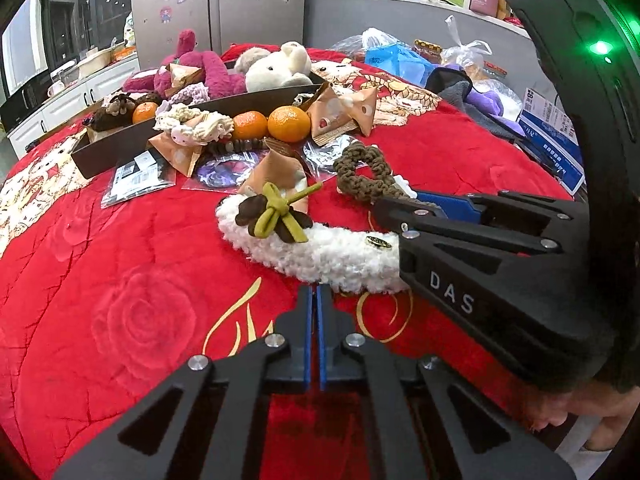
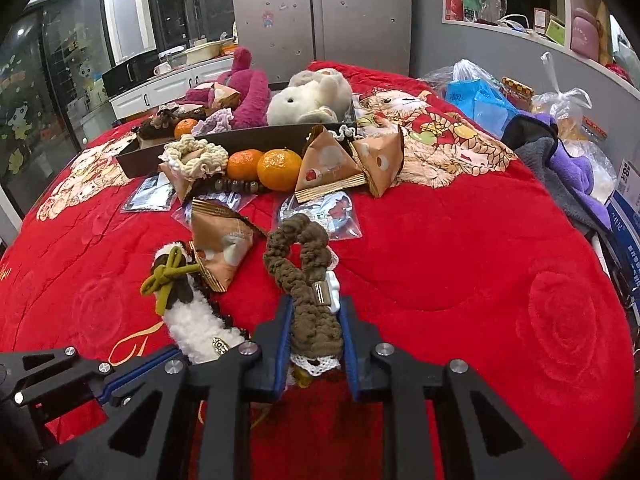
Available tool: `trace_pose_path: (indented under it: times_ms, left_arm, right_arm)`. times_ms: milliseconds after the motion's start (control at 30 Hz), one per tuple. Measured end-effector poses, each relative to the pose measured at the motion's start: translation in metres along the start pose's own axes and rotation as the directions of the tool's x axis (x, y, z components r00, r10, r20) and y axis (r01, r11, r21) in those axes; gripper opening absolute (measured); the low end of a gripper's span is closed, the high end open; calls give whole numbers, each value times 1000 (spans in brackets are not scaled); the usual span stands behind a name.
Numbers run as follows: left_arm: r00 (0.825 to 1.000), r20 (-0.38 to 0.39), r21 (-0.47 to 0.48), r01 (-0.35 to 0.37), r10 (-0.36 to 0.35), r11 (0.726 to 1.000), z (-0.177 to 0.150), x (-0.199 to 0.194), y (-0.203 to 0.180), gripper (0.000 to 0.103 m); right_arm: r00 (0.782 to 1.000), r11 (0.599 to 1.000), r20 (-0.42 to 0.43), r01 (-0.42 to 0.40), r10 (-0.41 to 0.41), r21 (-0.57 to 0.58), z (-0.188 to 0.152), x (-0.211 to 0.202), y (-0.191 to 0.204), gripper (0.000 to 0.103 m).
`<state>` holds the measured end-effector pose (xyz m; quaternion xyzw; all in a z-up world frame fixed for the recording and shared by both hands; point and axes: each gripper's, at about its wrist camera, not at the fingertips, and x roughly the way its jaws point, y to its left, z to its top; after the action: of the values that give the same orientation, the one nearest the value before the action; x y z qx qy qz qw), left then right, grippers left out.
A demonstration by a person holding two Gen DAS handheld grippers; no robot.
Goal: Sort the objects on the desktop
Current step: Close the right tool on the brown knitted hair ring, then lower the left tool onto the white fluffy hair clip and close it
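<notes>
Left gripper (image 1: 315, 300): I see jaws nearly shut, empty
Right gripper (image 2: 316, 332): clamping my brown scrunchie (image 2: 298, 264)
White hairband (image 1: 320, 248): on red blanket (image 1: 120, 280)

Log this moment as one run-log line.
task: sort desktop objects | right hand-held gripper: closed on brown scrunchie | left hand-held gripper: shut, empty, by white fluffy hair clip | tray: behind

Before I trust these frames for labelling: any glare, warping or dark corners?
Left wrist view: a green light flares at upper right, the corners are black, and the fridge bows from fisheye. Right wrist view: the same dark corners, an evenly lit red blanket and a sharp brown scrunchie.
</notes>
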<state>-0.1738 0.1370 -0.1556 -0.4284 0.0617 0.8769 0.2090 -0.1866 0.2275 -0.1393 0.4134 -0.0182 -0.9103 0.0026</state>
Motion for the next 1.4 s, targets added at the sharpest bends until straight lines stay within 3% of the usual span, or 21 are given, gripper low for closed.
trace_pose_path:
  times_ms: [633,733,800,900,1400]
  left_arm:
    - [1000,2,19,6,-6,1000,5,-2,-7,3]
    - [1000,-10,24,4,-3,1000,6,-1,-8,14]
    - [1000,-8,26,-3,4,1000,7,-1,-9,37]
    - [1000,9,36,-1,1,999,8,-4,-10,54]
    - [999,-36,23,11,-10,1000,26,12,-10,68]
  right_arm:
    - [1000,1000,-13,12,-12,-12,0,4,-4,22]
    - [1000,1000,-12,15,-15,-3,1,4,-7,22]
    - [1000,1000,-11,17,-17,5,1,4,-10,22]
    - [1000,1000,-11,22,-22,11,2,4,-12,22]
    - [999,999,-12,32,-32,38,6,10,-25,22]
